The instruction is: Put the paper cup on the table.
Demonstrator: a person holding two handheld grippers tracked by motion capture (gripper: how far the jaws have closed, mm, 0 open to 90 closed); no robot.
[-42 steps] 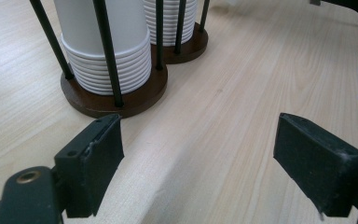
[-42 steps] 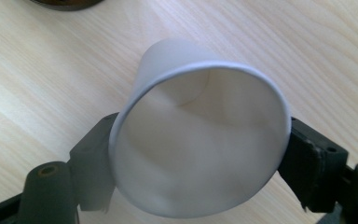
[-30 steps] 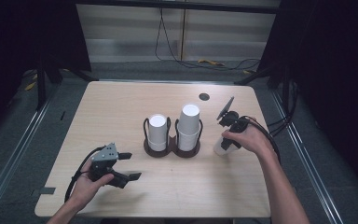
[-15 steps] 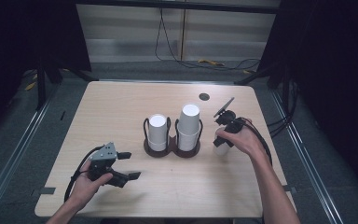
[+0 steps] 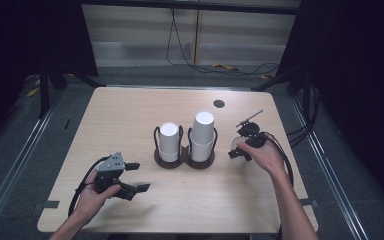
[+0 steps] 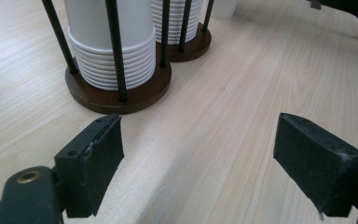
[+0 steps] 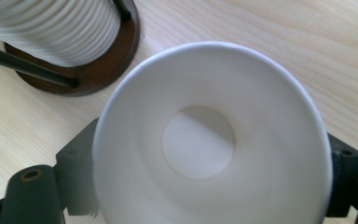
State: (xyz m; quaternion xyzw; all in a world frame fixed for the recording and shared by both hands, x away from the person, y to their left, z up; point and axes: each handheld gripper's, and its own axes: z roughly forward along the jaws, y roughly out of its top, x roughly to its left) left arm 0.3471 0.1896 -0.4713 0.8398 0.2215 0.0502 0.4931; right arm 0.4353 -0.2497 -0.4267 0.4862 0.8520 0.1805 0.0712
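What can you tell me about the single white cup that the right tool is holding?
The cup is plain white, apparently paper, with a rolled rim and a flat round bottom. It is empty, its mouth open toward the right tool's camera. The right tool grips it, one black jaw on each side, just right of the cup holder.

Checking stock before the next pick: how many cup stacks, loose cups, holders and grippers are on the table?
Cup stacks: 2
Loose cup, held in the right gripper: 1
Double holder: 1
Grippers, including the left gripper: 2
Total: 6
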